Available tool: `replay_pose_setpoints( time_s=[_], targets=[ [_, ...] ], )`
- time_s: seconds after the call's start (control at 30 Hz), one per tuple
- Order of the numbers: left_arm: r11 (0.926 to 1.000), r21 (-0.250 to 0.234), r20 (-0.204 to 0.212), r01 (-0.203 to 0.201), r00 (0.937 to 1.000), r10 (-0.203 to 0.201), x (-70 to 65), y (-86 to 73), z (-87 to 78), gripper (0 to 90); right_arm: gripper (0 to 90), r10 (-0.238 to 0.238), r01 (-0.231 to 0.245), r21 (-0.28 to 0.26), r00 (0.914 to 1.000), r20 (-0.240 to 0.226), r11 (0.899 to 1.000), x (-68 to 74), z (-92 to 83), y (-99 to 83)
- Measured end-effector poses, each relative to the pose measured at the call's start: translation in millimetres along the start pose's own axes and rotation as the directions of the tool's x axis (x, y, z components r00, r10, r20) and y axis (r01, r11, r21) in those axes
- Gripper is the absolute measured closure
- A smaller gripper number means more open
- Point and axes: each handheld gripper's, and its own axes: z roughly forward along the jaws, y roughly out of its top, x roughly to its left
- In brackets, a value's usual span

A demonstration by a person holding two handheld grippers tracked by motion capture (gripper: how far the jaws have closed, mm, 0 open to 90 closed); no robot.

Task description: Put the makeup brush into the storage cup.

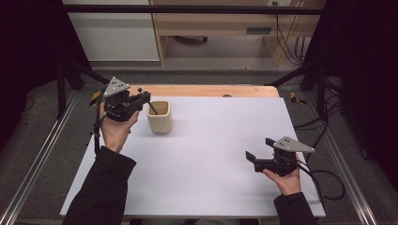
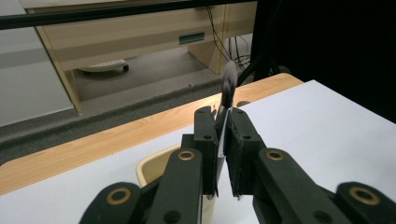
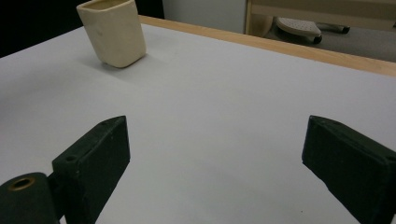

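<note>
Left tool over cup, right tool parked.
Left gripper (image 1: pixel 146 97) clamped on thin dark stick (image 2: pixel 227 88), lower end angled into cream cup (image 1: pixel 159 117) at far left of white table (image 1: pixel 211 154). Best eased straight down, clear of the rim, released only once the end is inside. Right gripper (image 1: pixel 259 149) wide, holding nothing, near right edge.

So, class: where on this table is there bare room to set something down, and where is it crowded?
Free: the wide white table between the cup and the right tool, plus the far right corner. Crowded: the far left corner, where the left tool holds a thin stick over the cup.
</note>
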Motion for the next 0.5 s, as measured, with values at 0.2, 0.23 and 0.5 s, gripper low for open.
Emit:
replay_pose_setpoints(
  time_s=[0.2, 0.23, 0.5],
  targets=[
    [1.0, 0.009, -0.019, -0.001, 0.9998, 0.001, 4.9, -1.2, 6.4, 83.6, 8.1, -0.001, 0.001, 0.0, 1.0, -0.002, 1.0, 0.2, 0.2, 0.0],
    [1.0, 0.009, -0.02, 0.002, 0.9998, -0.001, 5.7, -1.4, 7.7, 83.6, 8.1, -0.001, 0.001, 0.0, 1.0, -0.004, 1.0, -0.1, -0.3, 0.2],
    [0.9999, 0.012, -0.036, 0.011, 0.9993, -0.011, 13.2, -3.8, 17.6, 83.6, 8.1, 0.002, -0.002, -0.002, 1.0, -0.006, 1.0, 0.0, -0.4, 0.2]
  ],
)
